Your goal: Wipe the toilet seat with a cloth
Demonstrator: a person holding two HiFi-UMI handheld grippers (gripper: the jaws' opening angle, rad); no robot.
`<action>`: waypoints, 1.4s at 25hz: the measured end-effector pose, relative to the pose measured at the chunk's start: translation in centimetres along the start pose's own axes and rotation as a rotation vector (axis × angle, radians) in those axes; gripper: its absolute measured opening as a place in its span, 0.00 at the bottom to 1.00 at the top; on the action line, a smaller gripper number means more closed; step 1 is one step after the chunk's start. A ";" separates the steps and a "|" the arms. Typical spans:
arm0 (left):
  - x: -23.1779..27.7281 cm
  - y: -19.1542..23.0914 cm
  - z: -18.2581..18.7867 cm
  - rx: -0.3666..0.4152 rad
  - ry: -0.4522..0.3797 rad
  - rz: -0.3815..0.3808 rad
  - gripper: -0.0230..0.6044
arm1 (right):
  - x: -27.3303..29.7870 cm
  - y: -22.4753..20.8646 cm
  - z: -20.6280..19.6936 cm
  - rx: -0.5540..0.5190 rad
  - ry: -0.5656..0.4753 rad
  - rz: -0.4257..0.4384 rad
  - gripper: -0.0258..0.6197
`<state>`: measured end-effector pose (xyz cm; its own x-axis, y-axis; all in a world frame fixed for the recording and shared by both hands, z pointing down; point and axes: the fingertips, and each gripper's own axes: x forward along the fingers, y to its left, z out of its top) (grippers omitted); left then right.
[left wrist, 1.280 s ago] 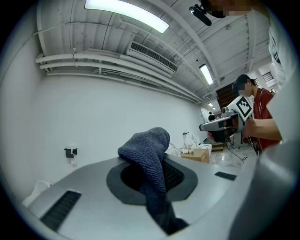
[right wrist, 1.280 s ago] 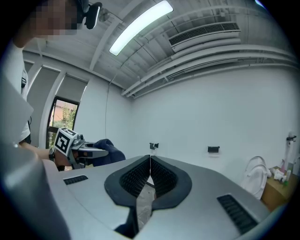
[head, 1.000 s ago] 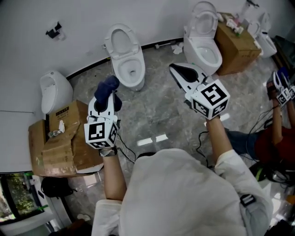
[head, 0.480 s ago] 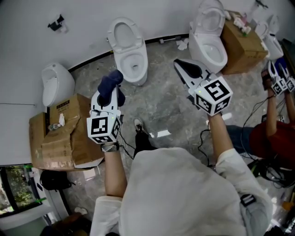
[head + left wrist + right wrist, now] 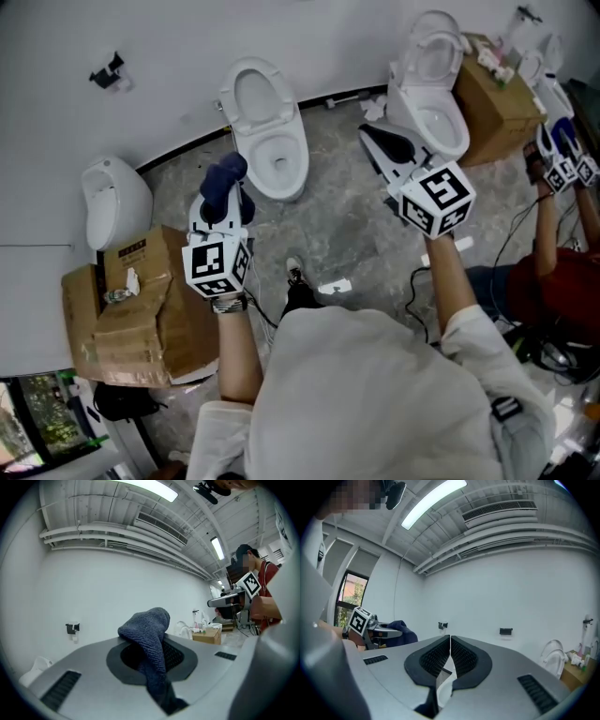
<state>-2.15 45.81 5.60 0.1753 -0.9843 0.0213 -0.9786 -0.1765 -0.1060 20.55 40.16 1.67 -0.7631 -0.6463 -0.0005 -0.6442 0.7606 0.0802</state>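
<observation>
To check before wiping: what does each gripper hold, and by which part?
The left gripper is shut on the blue cloth, pinched along its length, with a bunched end sticking out past the tips. The right gripper is shut and empty.

I find the left gripper (image 5: 222, 199) clamped on a dark blue cloth (image 5: 223, 176), just near of the white toilet (image 5: 267, 127) against the far wall (image 5: 169, 56). The right gripper (image 5: 373, 139), jaws together, sits beside a second toilet (image 5: 433, 89) at far right. A cardboard box (image 5: 141, 314) lies near left.
</observation>
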 end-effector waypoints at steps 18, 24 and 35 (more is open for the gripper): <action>14.6 11.8 -1.8 -0.039 0.034 -0.102 0.08 | 16.4 -4.9 -1.6 -0.005 0.040 -0.128 0.09; 18.2 15.6 -2.4 -0.038 0.038 -0.119 0.08 | 21.2 -5.6 -2.3 0.005 0.051 -0.155 0.09; 23.0 20.7 -4.1 -0.028 0.046 -0.175 0.08 | 27.5 -7.0 -2.7 0.030 0.043 -0.200 0.09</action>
<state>-18.86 19.50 7.97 0.3387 -0.9372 0.0829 -0.9362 -0.3445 -0.0693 4.20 16.94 3.84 -0.6175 -0.7860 0.0292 -0.7843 0.6182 0.0526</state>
